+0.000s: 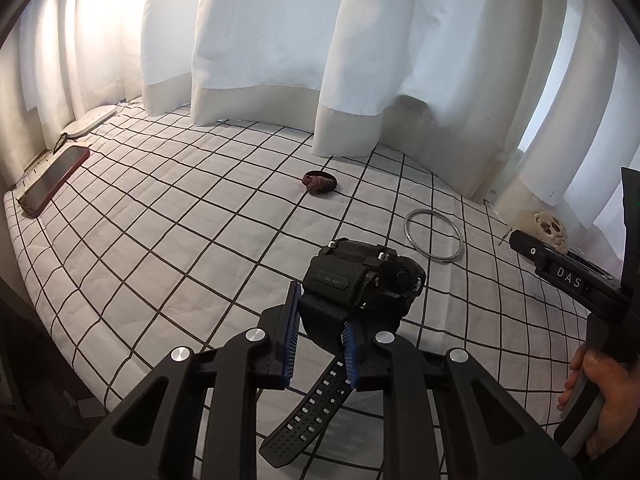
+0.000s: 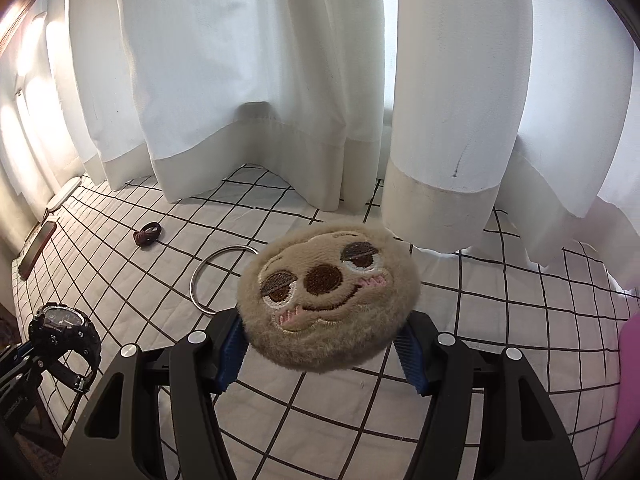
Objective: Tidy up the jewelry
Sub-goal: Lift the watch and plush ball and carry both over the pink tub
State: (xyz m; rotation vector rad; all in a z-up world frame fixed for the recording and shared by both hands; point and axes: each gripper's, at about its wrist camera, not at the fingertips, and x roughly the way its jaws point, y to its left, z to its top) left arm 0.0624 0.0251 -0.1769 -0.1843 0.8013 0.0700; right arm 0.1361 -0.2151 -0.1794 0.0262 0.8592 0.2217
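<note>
My left gripper (image 1: 320,332) is shut on the strap of a black wristwatch (image 1: 360,276), held above the checked bedsheet (image 1: 180,240); the watch also shows in the right wrist view (image 2: 64,328). My right gripper (image 2: 320,348) is shut on a round tan plush pouch with a sloth face (image 2: 328,296), also seen at the right of the left wrist view (image 1: 542,230). A silver bangle (image 1: 432,236) lies on the sheet between them, partly hidden behind the pouch in the right wrist view (image 2: 208,280). A maroon hair tie (image 1: 319,183) lies farther back (image 2: 147,234).
White curtains (image 1: 280,40) hang along the far edge of the bed. A red-cased phone (image 1: 54,184) and a white flat object (image 1: 90,122) lie at the far left. A pink object (image 2: 628,392) is at the right edge.
</note>
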